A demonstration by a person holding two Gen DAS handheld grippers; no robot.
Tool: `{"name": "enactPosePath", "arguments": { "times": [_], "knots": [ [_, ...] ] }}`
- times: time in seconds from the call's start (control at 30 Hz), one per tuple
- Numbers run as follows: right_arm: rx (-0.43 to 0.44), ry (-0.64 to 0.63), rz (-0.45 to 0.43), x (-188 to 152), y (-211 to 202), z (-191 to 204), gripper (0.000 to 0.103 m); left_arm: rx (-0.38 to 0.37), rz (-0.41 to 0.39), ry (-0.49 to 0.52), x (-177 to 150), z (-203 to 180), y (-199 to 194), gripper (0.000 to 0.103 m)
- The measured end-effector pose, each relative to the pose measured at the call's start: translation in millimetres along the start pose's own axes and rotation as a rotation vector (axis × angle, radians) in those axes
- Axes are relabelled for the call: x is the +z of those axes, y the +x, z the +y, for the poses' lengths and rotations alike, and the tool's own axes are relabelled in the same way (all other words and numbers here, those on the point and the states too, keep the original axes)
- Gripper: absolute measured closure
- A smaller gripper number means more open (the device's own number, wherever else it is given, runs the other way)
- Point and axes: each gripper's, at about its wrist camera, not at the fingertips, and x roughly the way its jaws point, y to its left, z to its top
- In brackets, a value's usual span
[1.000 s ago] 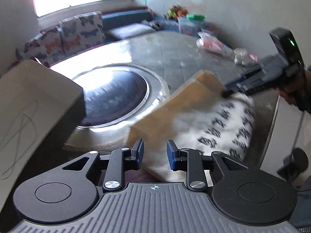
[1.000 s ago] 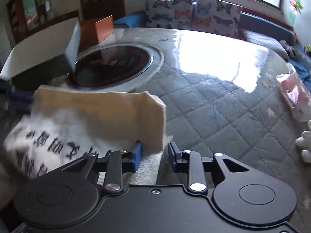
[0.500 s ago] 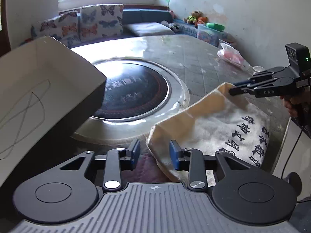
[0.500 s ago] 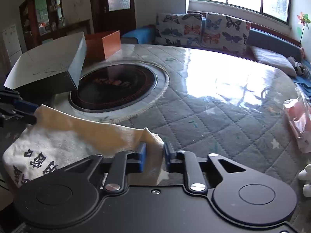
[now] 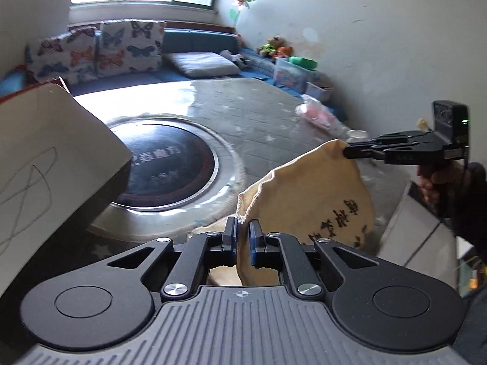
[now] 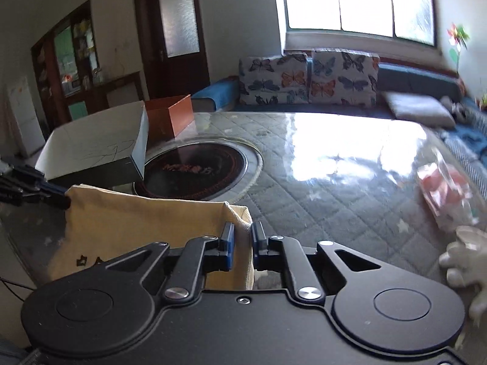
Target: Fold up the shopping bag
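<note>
A cream canvas shopping bag with black printed characters hangs in the air, stretched between my two grippers above the near edge of the table. My left gripper is shut on one top corner of the bag. My right gripper is shut on the other top corner; it also shows in the left wrist view, pinching the bag's far corner. In the right wrist view the bag spreads to the left, and the left gripper's fingertips hold its far corner.
A quilted grey table carries a round black inset. A large cardboard box stands at the left. A pink plastic packet and a white soft toy lie to the right. A sofa with butterfly cushions is behind.
Both grippers have closed on the bag's top corners and lifted it off the table. The bag now hangs stretched between them instead of lying on the surface.
</note>
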Motion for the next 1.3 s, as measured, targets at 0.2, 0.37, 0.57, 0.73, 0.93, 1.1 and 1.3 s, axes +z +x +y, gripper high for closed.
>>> {"name": "enactPosePath", "arguments": {
  "times": [0.2, 0.37, 0.57, 0.73, 0.93, 1.1, 1.3],
  "knots": [
    [0.002, 0.03, 0.006, -3, -7, -5, 0.09, -0.031, 0.132, -0.099, -8, 25, 41, 0.095],
    [-0.005, 0.037, 0.019, -6, -9, -8, 0.09, -0.059, 0.156, -0.124, -13, 32, 43, 0.096],
    [0.005, -0.005, 0.034, -7, -6, 0, 0.088, -0.051, 0.174, -0.139, -17, 39, 45, 0.097],
    [0.07, -0.066, 0.03, 10, 5, 15, 0.071, -0.038, 0.166, -0.085, -10, 36, 38, 0.094],
    [0.148, -0.14, 0.024, 30, 18, 33, 0.071, -0.034, 0.102, -0.016, 15, 25, 24, 0.092],
    [0.216, -0.155, 0.078, 34, 29, 36, 0.079, -0.059, 0.106, 0.059, 37, 7, 55, 0.092],
    [0.297, -0.17, 0.145, 39, 42, 39, 0.08, -0.115, 0.217, 0.016, 43, 23, 104, 0.092]
  ]
}}
